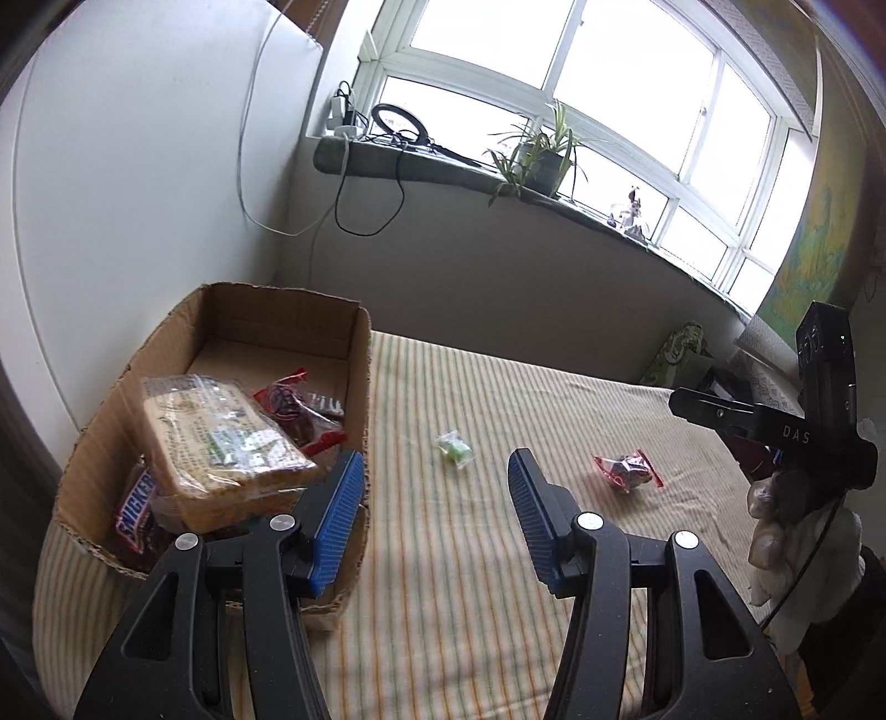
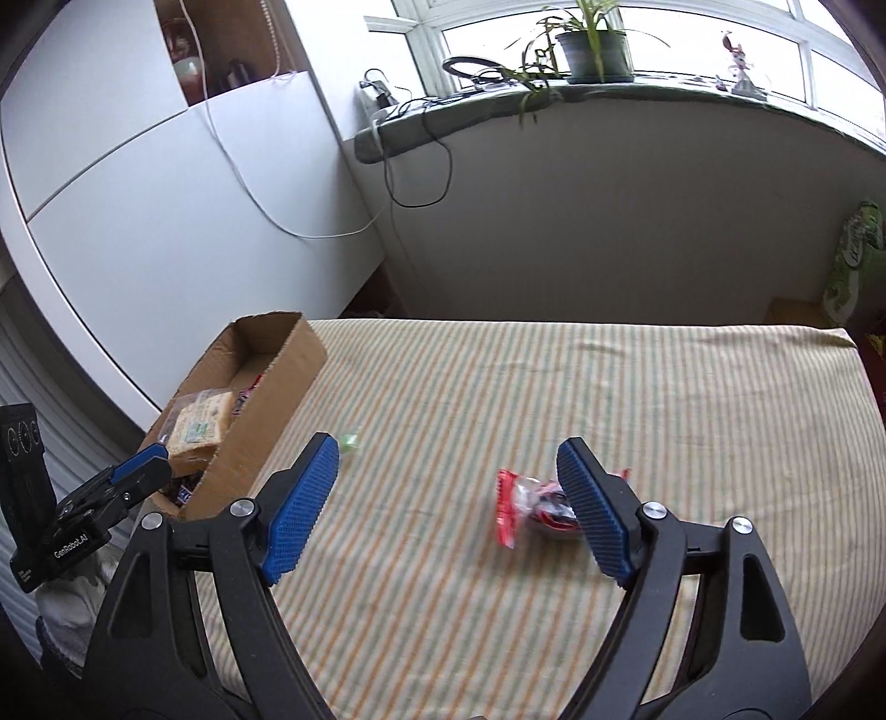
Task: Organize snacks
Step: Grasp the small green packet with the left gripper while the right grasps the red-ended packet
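Note:
An open cardboard box (image 1: 354,354) stands at the left of the striped cloth. It holds a wrapped block of bread or crackers (image 1: 221,437), red packets (image 1: 293,410) and a Snickers bar (image 1: 135,507). My left gripper (image 1: 436,471) is open and empty, with its left finger in front of the box's right wall. A small green candy (image 1: 455,450) lies on the cloth just beyond its fingertips. My right gripper (image 2: 448,454) is open wide and low over the cloth. A red snack packet (image 2: 520,504) lies between its fingers, partly hidden behind the right finger (image 2: 595,509). No pad touches the packet.
The striped cloth (image 2: 609,376) covers a bed or table that ends at a grey wall under a windowsill with a potted plant (image 2: 592,44) and cables. White cabinets (image 2: 166,194) stand behind the box. A gloved hand (image 1: 775,531) holds the right gripper at the far right.

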Demonstrator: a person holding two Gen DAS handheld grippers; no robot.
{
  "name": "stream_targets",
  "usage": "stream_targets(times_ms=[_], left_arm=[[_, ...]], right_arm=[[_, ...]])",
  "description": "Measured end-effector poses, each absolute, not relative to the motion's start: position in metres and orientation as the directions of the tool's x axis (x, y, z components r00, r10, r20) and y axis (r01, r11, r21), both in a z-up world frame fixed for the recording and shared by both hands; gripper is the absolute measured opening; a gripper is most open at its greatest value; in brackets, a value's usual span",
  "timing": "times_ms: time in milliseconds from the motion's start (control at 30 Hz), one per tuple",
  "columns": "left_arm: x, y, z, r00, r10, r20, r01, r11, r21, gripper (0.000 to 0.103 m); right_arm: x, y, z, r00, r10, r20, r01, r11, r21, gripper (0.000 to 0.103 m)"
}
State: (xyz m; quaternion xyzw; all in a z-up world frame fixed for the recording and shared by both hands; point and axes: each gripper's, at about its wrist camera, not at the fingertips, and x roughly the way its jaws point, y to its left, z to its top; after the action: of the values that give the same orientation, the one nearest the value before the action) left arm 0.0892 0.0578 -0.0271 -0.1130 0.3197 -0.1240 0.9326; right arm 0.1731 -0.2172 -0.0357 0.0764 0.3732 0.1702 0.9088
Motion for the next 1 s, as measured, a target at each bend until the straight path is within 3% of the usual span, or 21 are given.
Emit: stream_targets(times_ms=[200,400,1000], left_arm=[[0.092,0.034,-0.037,0.736,-0.338,-0.587,0.194,0.935,-0.296,0.053],[0.097,0.008,-0.045,0.701,-0.362,-0.615,0.235,0.931,-0.28,0.053],[0.14,-0.014,-0.08,0.635,-0.331,-0.698,0.198,0.943,-0.267,0.053]], right_arm=[[0.165,-0.249,-0.047,0.662,0.328,-0.674,-0.213,0.944,0.25,0.084],[0.161,-0.249,-0.079,0.567,0.336,-0.752,-0.203,0.942,0.267,0.084],[0.215,-0.251,-0.125,0.469,0.383,-0.796,-0.144,0.922,0.359,0.084]])
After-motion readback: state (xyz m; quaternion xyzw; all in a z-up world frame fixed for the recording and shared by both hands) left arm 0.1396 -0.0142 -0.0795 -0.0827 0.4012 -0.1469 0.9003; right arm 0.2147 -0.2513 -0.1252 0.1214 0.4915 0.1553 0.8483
